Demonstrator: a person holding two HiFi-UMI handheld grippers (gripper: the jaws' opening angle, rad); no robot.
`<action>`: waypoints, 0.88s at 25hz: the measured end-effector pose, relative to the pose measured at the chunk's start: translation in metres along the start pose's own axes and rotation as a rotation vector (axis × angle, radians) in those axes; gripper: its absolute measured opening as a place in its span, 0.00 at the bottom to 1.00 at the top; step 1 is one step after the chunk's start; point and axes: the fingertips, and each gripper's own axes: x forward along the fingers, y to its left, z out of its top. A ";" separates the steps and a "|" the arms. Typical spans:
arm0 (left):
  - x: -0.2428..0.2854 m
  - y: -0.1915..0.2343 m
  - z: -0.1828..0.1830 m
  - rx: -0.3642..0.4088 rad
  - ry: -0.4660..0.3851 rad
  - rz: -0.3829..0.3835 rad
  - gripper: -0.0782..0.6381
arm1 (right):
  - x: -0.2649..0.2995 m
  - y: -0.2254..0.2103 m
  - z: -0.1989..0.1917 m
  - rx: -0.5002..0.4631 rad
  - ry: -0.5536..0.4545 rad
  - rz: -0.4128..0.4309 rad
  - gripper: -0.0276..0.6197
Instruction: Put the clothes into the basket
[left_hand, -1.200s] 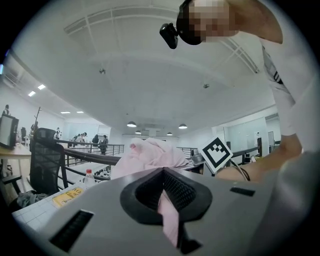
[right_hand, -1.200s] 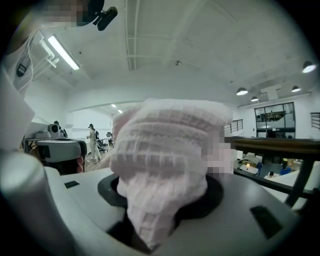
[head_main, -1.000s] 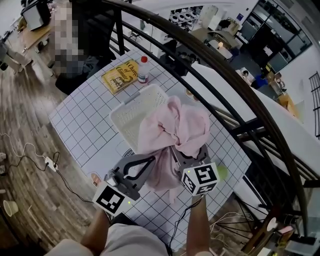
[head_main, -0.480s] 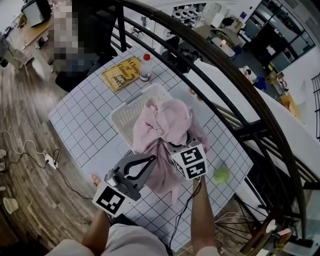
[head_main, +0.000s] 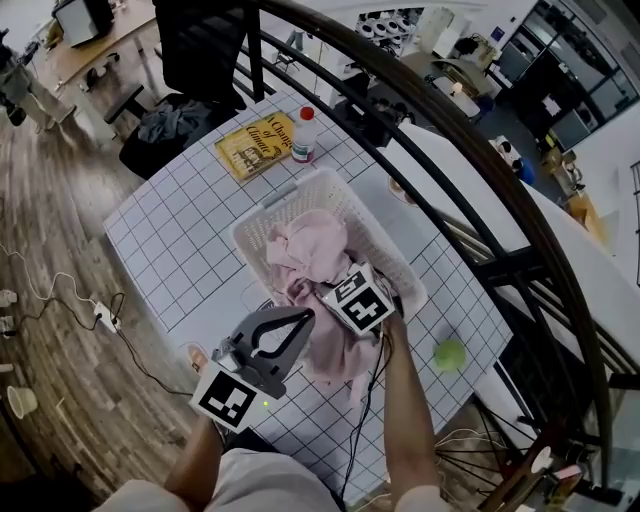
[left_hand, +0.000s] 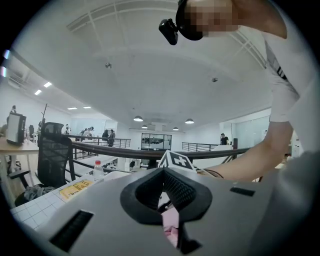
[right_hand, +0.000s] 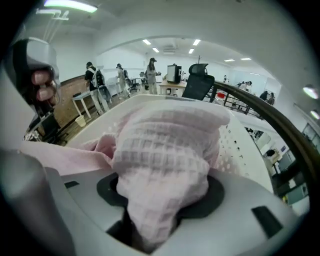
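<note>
**Ann:** Right fingers (right_hand: 216, 199) part-way open and clamped on the pink cloth (head_main: 312, 258). It's down in the basket (head_main: 395, 262), with one end trailing over the near rim.

**Ben:** Left fingers (left_hand: 194, 192) closed tip to tip, just beside that trailing end.

**Ann:** Count: one cloth, one basket, one book (head_main: 257, 146), one bottle (head_main: 304, 135) and one green ball (head_main: 449, 354) on the tabletop (head_main: 170, 240).

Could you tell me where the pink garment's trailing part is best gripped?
I'd grip the bunched tail of the pink garment where it spills over the white basket at its near rim onto the table, coming from the person's side: there it lies outside in a thick, loose fold.
</note>
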 end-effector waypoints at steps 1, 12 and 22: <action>-0.001 0.000 0.000 0.003 0.001 0.000 0.11 | 0.006 0.002 -0.002 -0.033 0.030 0.005 0.43; -0.004 -0.004 -0.005 -0.010 0.007 0.002 0.11 | 0.043 0.017 -0.039 -0.132 0.130 0.105 0.54; -0.006 -0.004 -0.006 -0.009 0.011 0.000 0.11 | 0.044 0.020 -0.040 -0.180 0.136 0.114 0.77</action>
